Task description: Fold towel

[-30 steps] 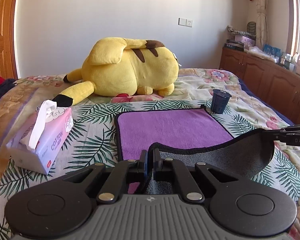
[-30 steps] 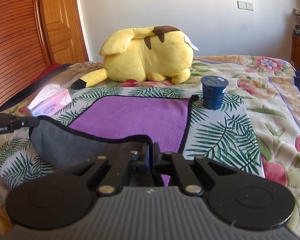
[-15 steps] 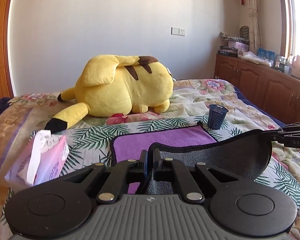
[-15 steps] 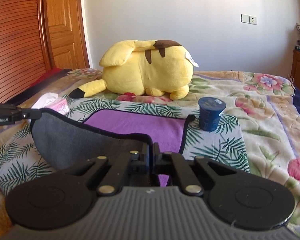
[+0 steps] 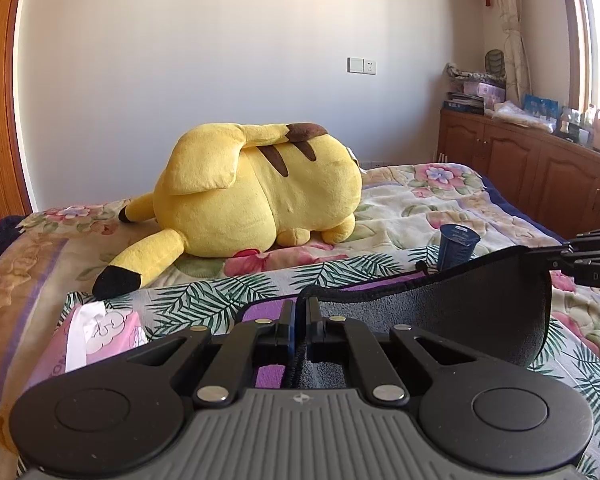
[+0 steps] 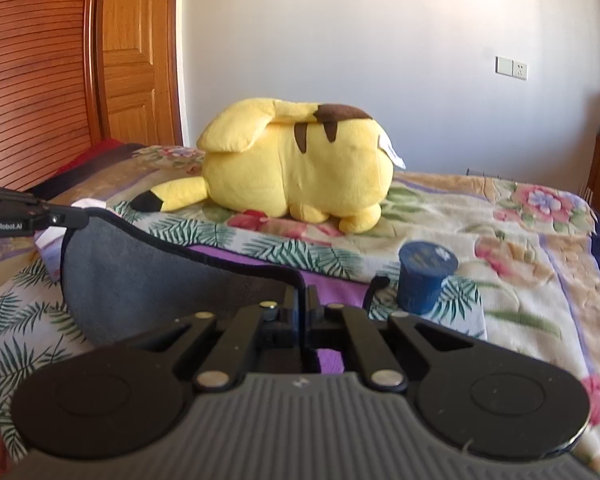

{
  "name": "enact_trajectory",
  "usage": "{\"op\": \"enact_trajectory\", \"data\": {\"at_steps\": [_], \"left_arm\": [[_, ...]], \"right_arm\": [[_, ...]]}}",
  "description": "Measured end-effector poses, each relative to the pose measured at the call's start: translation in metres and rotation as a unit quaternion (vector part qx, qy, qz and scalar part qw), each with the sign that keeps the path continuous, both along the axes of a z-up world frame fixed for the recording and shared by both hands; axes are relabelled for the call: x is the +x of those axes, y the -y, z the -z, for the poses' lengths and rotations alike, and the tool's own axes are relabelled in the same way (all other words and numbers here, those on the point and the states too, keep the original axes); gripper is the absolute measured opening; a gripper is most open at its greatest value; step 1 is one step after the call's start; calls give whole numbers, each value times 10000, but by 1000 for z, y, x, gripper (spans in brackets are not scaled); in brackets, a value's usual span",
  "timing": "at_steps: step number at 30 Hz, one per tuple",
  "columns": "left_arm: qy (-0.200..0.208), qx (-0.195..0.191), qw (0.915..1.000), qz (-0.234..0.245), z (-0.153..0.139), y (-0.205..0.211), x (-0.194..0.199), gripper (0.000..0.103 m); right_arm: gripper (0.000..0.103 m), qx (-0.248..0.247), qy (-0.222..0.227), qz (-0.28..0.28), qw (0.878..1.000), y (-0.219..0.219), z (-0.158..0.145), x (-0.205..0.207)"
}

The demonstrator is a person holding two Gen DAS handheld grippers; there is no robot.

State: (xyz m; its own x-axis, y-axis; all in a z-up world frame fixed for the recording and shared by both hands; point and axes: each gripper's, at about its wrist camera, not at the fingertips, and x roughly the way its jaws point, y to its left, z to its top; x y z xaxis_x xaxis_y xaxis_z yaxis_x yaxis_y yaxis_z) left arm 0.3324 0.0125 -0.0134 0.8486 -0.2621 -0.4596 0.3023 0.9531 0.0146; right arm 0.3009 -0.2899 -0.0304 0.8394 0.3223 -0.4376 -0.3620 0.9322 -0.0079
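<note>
Both cameras had risen and tipped up over the last second, so less purple showed and more of the far wall came into sight.

From the left wrist, the left gripper (image 5: pixel 301 320) was pinched shut on the black-bound near edge of the towel (image 5: pixel 452 316), whose grey underside hung in a slack curve across to the right gripper (image 5: pixel 560 258) at the frame's right edge. Only thin strips of the purple face remained visible; the rest lay flat on the bed (image 5: pixel 400 216) behind the lifted flap. A tissue pack (image 5: pixel 96 336) sat at the left, a blue cup (image 5: pixel 456 246) just beyond the towel's far corner, and a yellow plush toy (image 5: pixel 256 196) further back.

From the right wrist, the right gripper (image 6: pixel 301 308) was likewise clamped on the towel's (image 6: pixel 140 284) hem, with the left gripper (image 6: pixel 60 218) holding the other near corner. The cloth looked light, soft and limp, sagging between the holds, so I judged corner grips on the stitched border the firmest purchase. The far edge was largely hidden by the raised flap, and the cup (image 6: pixel 426 276) stood just beside the far corner's loop.
</note>
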Motion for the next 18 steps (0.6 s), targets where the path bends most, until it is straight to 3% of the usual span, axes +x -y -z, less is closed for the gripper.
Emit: {"op": "enact_trajectory", "data": {"at_steps": [18], "left_arm": [[247,184,9994,-169,-9,8,56,0]], "right_arm": [[3,-59,365,71,9993,1,-11,53]]}}
